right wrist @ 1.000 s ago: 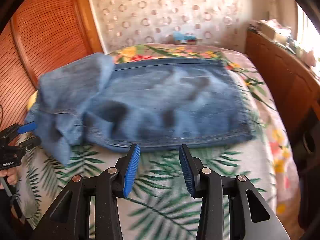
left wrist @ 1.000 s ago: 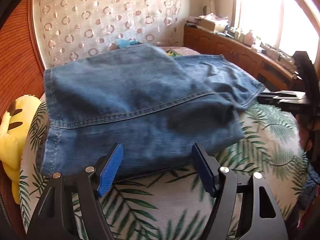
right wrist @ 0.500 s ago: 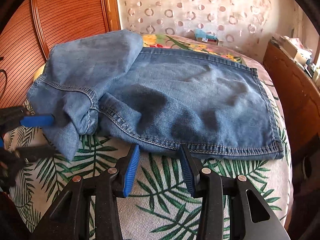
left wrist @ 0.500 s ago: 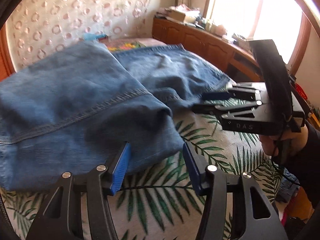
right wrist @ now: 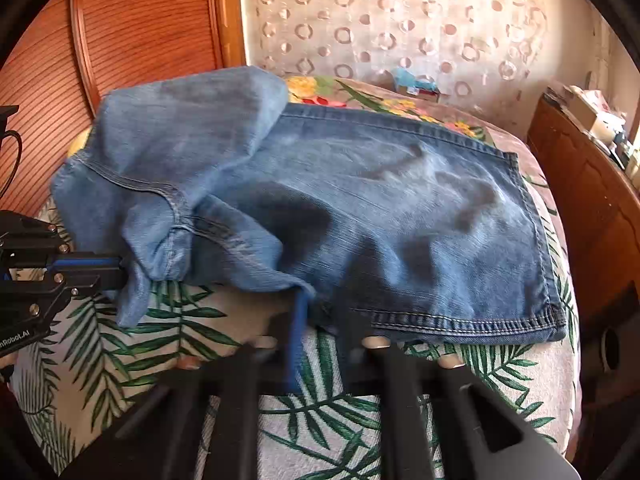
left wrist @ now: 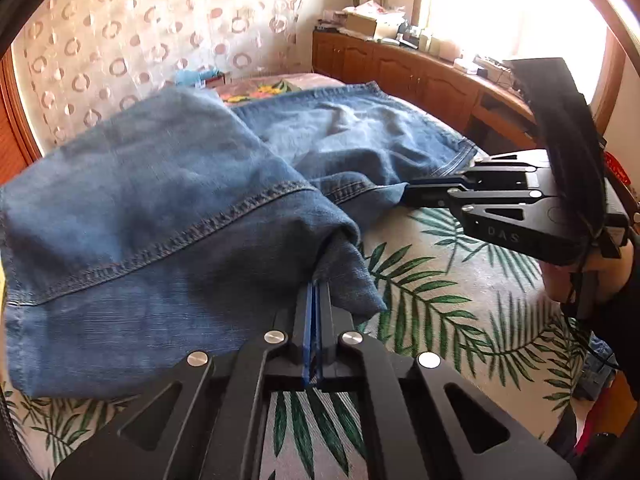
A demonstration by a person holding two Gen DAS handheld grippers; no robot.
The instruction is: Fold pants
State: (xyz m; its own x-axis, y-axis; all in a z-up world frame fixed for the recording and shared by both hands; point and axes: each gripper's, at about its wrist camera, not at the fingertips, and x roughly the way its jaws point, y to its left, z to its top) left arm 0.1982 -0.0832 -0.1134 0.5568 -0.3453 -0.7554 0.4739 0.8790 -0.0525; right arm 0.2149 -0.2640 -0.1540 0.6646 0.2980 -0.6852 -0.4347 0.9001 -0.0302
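Note:
The blue denim pants [left wrist: 160, 220] lie folded across the bed, one part doubled over on the left [right wrist: 168, 152]. My left gripper [left wrist: 316, 284] is closing its blue pads on a drooping corner of denim at the near edge, and no gap shows between them. My right gripper [right wrist: 316, 300] is blurred, its jaws closing on the hem of the flat leg. In the left wrist view the right gripper [left wrist: 406, 192] comes in from the right and pinches that denim edge. In the right wrist view the left gripper [right wrist: 120, 268] bites the bunched corner at the far left.
A palm-leaf bedsheet [left wrist: 440, 300] covers the mattress under the pants. A wooden cabinet [left wrist: 400, 72] with clutter on top runs along the right under a bright window. A ribbed wooden headboard [right wrist: 140, 40] and a patterned curtain stand behind. A hand [left wrist: 568, 280] holds the right gripper.
Both grippers went from open to shut on the near denim edge. The left one slid right along the pants to the drooping corner. The right one moved up to the hem.

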